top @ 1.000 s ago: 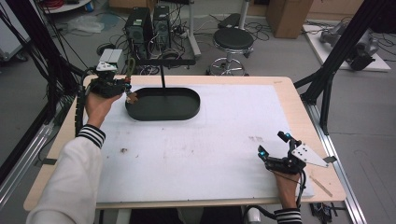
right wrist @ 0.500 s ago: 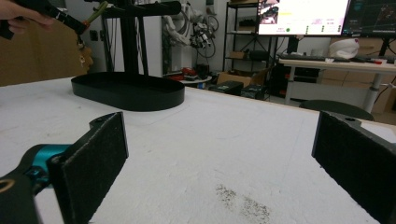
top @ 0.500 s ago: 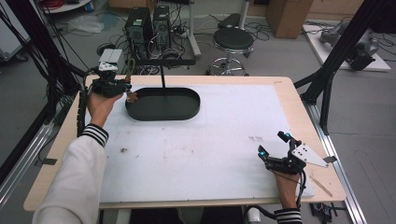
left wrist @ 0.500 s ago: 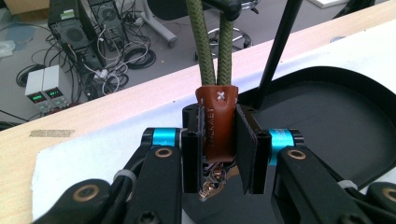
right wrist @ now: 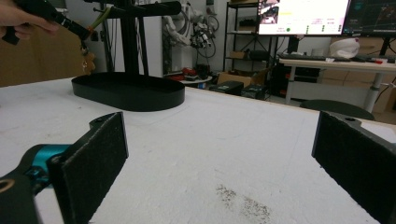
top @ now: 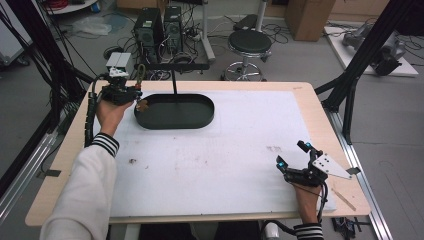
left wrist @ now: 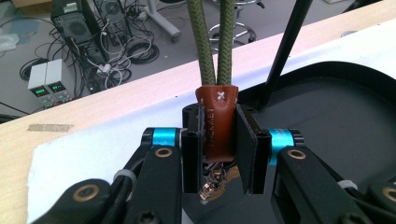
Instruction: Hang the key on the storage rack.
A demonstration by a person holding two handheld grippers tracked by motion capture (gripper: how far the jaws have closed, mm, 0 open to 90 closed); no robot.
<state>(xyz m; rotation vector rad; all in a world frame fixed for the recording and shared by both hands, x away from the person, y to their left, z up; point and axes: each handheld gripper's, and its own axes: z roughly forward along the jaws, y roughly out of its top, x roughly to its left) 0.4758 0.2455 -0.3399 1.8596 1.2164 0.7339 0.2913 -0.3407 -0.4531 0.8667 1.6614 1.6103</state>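
So the left gripper [left wrist: 218,140] has its jaws clamped on the brown leather tab [left wrist: 217,119] of a keychain with a green cord loop [left wrist: 212,42], held up by the far-left corner of the worktop [top: 240,150], right at the left end of the black oval tray [top: 175,111] of that little hanger stand. Looks to me like the loop is just about at the crossbar [top: 172,66] but not let go yet, so releasing is what's left. Tray looks empty, and the right gripper [top: 295,162] sits with jaws wide open near the front-right corner.
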